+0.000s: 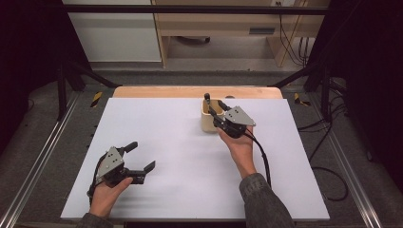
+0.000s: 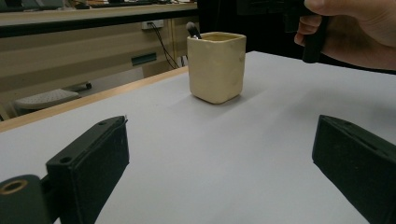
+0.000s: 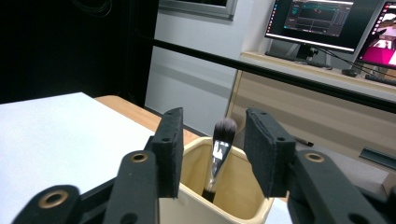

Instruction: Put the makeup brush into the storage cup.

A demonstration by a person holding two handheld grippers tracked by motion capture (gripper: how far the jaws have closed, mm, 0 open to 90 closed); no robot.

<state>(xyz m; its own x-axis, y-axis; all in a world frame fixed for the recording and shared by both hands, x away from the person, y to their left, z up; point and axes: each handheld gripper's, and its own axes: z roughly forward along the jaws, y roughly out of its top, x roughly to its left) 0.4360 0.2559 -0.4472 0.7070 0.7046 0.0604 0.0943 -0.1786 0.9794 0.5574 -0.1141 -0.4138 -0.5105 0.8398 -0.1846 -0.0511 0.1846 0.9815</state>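
The brush (image 3: 218, 154) stood in the cup (image 3: 233, 186) at the table's (image 1: 180, 142) far edge; the right gripper (image 3: 212, 154) straddled it, jaws apart, not touching; the left gripper (image 1: 140, 156) rested wide open.

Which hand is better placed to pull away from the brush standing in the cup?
Right. The right gripper sits over the cream cup, open fingers flanking the brush without touching. The left gripper rests far off, open.
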